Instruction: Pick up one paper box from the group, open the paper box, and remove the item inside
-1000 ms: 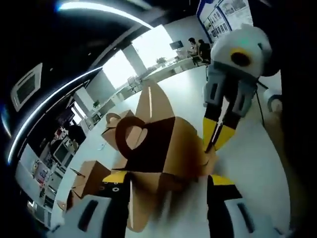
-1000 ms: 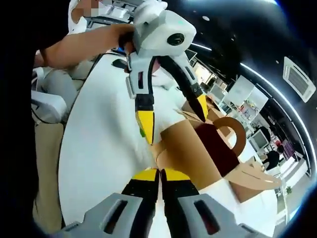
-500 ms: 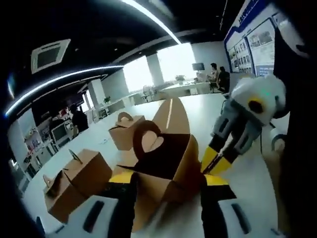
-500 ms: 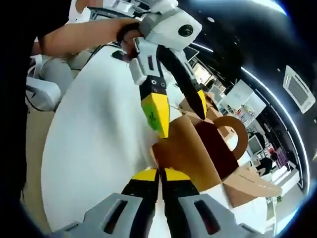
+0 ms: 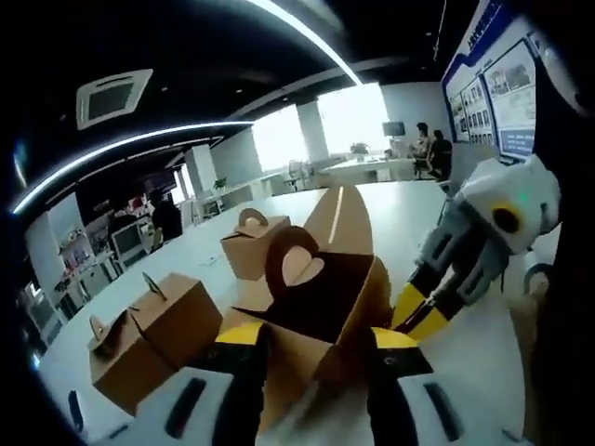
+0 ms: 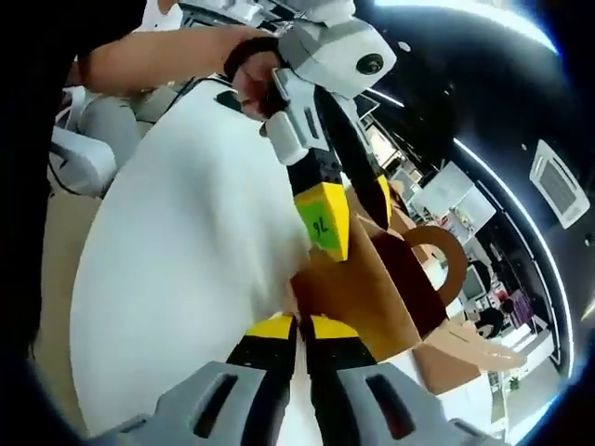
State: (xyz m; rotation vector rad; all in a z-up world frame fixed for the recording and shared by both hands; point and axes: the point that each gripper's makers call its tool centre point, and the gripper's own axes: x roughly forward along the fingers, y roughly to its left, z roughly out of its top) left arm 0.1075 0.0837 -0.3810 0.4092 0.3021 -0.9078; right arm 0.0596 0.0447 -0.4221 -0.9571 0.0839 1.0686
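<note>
An open brown paper box (image 5: pixel 311 302) with a cut-out handle flap stands up between my left gripper's (image 5: pixel 319 336) two yellow-tipped jaws, which press on its sides. Its inside is dark, and I cannot make out any item. From the right, my right gripper (image 5: pixel 418 318) meets the box's near corner with its tips together. In the right gripper view my right gripper (image 6: pixel 302 327) is shut on the lower corner edge of the box (image 6: pixel 372 288). The left gripper (image 6: pixel 353 206) reaches down from above and straddles the box, held by a person's hand (image 6: pixel 249 82).
Two closed paper boxes (image 5: pixel 149 330) sit at the left and another (image 5: pixel 251 251) stands farther back on the white table (image 5: pixel 409 218). A flat box flap (image 6: pixel 465 358) juts out at the right. People sit at distant desks.
Both views have shifted with the hands. The left gripper has tilted further over the box, which stays held between both grippers. The right gripper stays pinched on the box corner.
</note>
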